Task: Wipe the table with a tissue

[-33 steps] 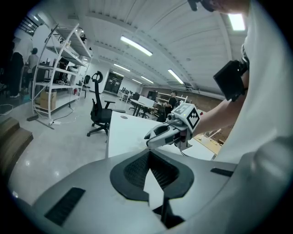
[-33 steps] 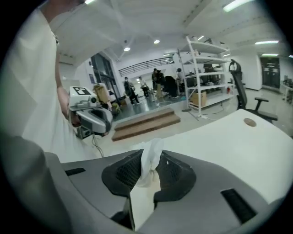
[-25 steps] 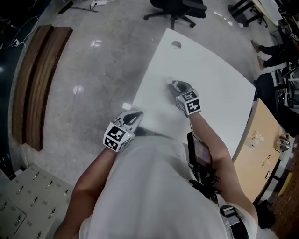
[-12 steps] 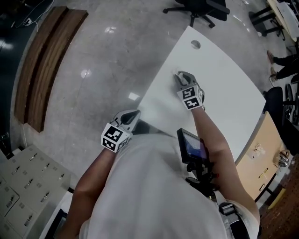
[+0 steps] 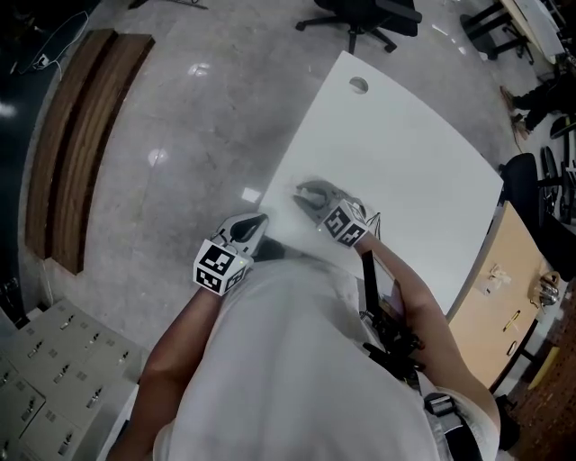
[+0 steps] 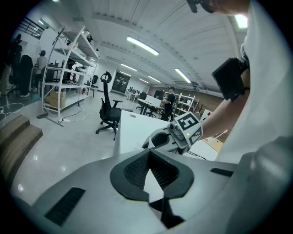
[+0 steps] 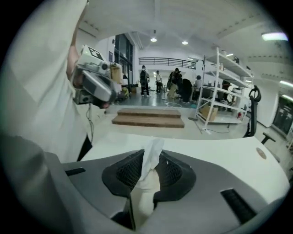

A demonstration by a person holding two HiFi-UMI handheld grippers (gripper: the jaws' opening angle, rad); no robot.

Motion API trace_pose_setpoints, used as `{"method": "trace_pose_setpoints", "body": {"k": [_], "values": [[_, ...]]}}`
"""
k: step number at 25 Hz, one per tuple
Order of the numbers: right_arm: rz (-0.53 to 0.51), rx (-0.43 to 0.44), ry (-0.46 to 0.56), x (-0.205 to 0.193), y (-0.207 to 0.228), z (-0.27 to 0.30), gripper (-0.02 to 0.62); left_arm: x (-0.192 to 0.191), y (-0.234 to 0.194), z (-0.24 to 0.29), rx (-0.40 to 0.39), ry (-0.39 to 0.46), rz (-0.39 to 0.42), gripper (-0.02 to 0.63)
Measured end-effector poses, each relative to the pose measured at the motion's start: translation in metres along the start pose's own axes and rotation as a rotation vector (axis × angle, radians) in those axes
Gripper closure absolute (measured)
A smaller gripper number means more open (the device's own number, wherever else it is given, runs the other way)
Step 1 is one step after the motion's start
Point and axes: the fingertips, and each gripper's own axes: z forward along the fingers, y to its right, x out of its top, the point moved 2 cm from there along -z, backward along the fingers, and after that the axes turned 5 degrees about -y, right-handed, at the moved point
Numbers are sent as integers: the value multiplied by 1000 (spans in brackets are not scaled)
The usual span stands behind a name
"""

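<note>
The left gripper (image 5: 256, 224) hangs just off the near corner of the white, smooth-topped table (image 5: 409, 153). Its jaws are closed tip to tip with nothing between them. To its right, the right gripper (image 5: 306, 197) points down at the tabletop close to that same edge, and its jaws are clamped on a crumpled white paper tissue (image 7: 150, 161). The wad fills the gap between the pads and pokes out a little past the tips.

For a good wipe, the protruding tissue, not the hard jaw tips, should bear on the surface. That probably calls for a shallow angle, light and even downward pressure, and overlapping strokes away from the gripper across the broad unwiped area. The grip must stay firm so the thin paper does not drag free or tear.

Far to the left of both grippers, brown wooden steps (image 5: 79, 144) lie on the grey polished floor (image 5: 189, 135). Beyond the right gripper, the tabletop carries only a round cable hole (image 5: 359, 85) at its far end. A black office chair (image 5: 358, 13) stands past it, and a light wooden desk (image 5: 490, 302) stands to the right. Nothing blocks the stroke.
</note>
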Motion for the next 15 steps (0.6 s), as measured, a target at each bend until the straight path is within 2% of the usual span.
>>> {"method": "trace_pose_setpoints", "body": {"k": [2, 4, 7, 12, 15], "values": [[18, 105, 12, 2, -25, 1, 520, 1, 1, 0, -15, -2, 10, 603], [84, 152, 43, 7, -37, -3, 518, 2, 3, 3, -33, -4, 25, 603], [178, 55, 81, 12, -23, -18, 518, 9, 8, 9, -62, -7, 54, 603], [108, -104, -51, -12, 12, -25, 518, 19, 23, 20, -96, -18, 94, 603], [118, -131, -50, -13, 30, -15, 518, 21, 25, 19, -83, -19, 100, 603]]}}
